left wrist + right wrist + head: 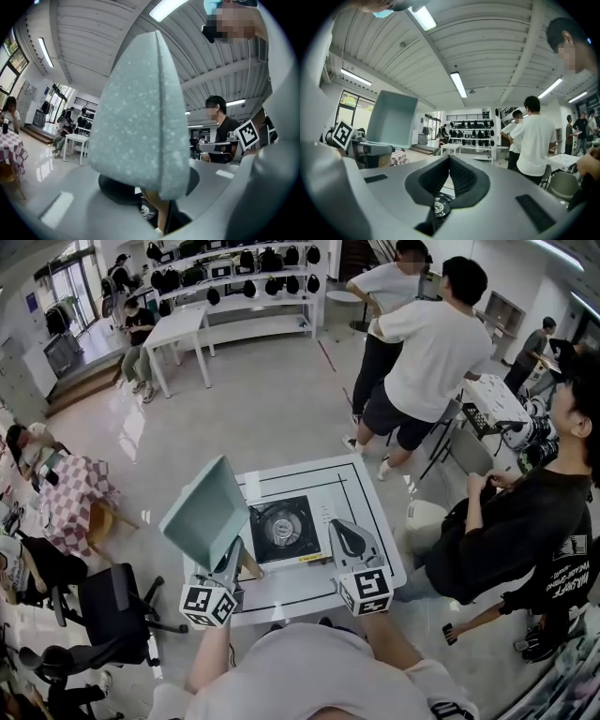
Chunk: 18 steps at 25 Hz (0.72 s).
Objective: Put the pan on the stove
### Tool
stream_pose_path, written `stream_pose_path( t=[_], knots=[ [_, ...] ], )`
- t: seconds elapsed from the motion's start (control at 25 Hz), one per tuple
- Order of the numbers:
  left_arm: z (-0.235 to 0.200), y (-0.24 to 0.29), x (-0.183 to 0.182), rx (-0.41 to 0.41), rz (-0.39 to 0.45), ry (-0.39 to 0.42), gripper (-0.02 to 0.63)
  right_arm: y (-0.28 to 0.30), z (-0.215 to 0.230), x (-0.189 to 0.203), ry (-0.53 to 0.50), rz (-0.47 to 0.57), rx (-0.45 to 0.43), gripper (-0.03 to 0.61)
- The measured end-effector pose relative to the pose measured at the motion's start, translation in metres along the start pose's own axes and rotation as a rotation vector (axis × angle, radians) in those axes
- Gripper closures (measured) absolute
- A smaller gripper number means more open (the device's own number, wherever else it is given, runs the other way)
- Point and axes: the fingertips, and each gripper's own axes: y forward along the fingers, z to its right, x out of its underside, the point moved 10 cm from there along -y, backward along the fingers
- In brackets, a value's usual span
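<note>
Left jaws: the left gripper (160,208) has its jaws closed on the wooden handle (158,212) of the pan (140,117), gripping it close to where it meets the pan body.
Right jaws: the right gripper (449,161) has its jaws pressed together with nothing between them; only a thin slit shows below the pads, with the burner visible through it.
Pan: pale teal, square and speckled. It is held up off the counter and tipped steeply, its open side turned away from the person. In the head view the pan (204,512) hangs over the counter's left edge, just left of the stove.
Handle: in the head view the handle (249,564) slopes down from the pan toward the left gripper (232,563).
Stove: a black single-burner stove (284,531) sits near the middle of the counter, its round burner bare.
Right gripper position: in the head view the right gripper (342,531) hovers just right of the stove.
Counter: white with a dark rectangular line around its top (367,486).
Surroundings: a person in a white shirt (433,352) stands beyond the counter with their back turned.
</note>
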Motion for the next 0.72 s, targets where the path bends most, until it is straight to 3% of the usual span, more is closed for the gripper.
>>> stream_pose_path(
  t=[0.2, 0.52, 0.72],
  knots=[
    [0.001, 0.017, 0.009, 0.095, -0.066, -0.052, 0.494, -0.001, 0.007, 0.006, 0.001, -0.015, 0.005, 0.569],
    [-0.006, 0.050, 0.040, 0.306, -0.176, -0.347, 0.492, -0.001, 0.017, 0.010, 0.016, -0.030, 0.026, 0.569],
    [-0.014, 0.077, 0.064, 0.434, -0.295, -0.498, 0.492, -0.003, 0.025, 0.012, 0.027, -0.046, 0.046, 0.569]
  ],
)
